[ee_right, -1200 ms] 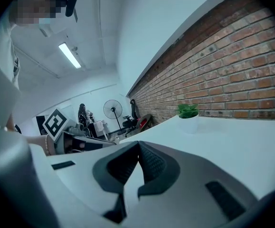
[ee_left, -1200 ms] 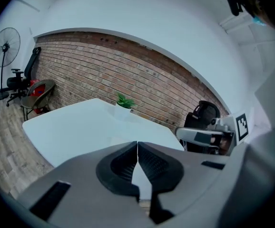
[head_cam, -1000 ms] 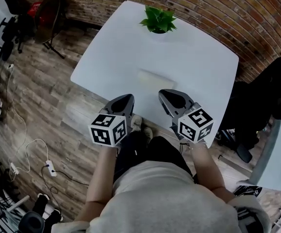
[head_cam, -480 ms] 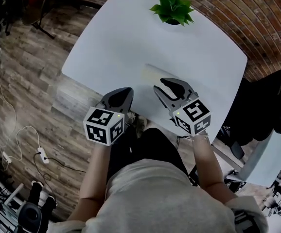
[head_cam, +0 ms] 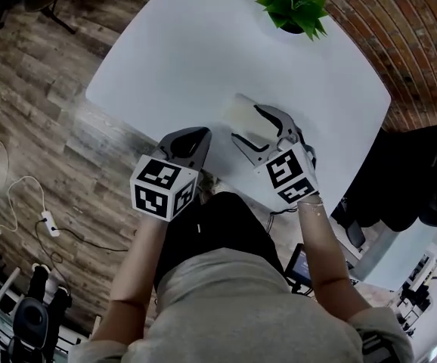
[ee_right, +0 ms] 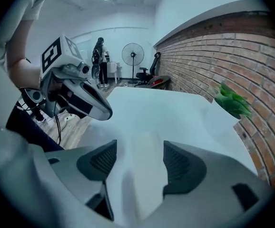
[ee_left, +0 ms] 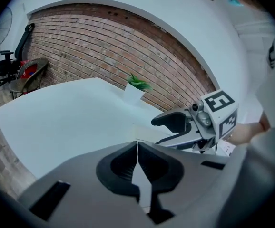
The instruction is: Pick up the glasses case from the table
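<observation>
The glasses case (head_cam: pixel 243 115) is a pale, flat oblong lying on the white table (head_cam: pixel 203 44) near its front edge. My right gripper (head_cam: pixel 247 125) hangs over it, tilted down. Its jaws have just been opening and now stand wide on either side of the case without touching it. In the right gripper view the case (ee_right: pixel 146 144) lies between the two ribbed pads (ee_right: pixel 104 158). My left gripper (head_cam: pixel 196 134) is shut and empty, just off the table's front edge, to the left of the right one. The left gripper view shows its closed tips (ee_left: pixel 137 144).
A green potted plant (head_cam: pixel 294 6) stands at the table's far edge against a brick wall (head_cam: pixel 400 44). A dark chair (head_cam: pixel 415 180) sits right of the table. Cables and a power strip (head_cam: pixel 48 221) lie on the wooden floor at left.
Both grippers have come down and forward towards the table. The right one has rolled and opened its jaws, which now straddle the case. The left one stays shut.
</observation>
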The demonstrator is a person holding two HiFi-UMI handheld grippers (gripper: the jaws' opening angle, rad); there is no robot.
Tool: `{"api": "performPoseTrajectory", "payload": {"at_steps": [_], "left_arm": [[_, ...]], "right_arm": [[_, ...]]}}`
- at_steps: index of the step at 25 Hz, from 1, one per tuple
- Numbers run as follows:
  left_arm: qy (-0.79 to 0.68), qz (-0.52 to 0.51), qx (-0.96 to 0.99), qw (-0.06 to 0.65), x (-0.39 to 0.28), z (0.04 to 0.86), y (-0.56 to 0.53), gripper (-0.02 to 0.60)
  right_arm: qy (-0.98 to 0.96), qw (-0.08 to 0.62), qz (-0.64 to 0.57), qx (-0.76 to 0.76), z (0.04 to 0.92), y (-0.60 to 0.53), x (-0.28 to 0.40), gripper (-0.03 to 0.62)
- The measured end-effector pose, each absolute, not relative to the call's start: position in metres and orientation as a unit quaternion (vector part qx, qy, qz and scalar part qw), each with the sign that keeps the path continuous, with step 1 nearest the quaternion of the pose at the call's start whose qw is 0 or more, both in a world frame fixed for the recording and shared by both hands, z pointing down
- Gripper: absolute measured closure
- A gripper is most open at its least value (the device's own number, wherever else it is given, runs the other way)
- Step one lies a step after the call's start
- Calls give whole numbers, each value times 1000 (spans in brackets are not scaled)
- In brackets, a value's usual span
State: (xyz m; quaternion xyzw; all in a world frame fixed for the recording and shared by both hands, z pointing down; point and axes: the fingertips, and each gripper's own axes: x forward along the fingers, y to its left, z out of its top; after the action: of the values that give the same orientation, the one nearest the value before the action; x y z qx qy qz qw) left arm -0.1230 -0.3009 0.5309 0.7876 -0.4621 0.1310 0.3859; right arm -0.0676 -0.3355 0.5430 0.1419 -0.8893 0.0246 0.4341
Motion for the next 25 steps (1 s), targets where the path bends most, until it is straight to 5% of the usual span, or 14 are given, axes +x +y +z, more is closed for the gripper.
{"api": "performPoseTrajectory", "payload": {"at_steps": [17,25], "left_arm": [[-451,121,788,401,-122,544,-312,574],[-442,128,793,400,-118,547,-318,574]], "right_arm": [[-857,511,-11,64,587,-347,-59,266],[-857,512,-19,60,587,-350,-59,310]]}}
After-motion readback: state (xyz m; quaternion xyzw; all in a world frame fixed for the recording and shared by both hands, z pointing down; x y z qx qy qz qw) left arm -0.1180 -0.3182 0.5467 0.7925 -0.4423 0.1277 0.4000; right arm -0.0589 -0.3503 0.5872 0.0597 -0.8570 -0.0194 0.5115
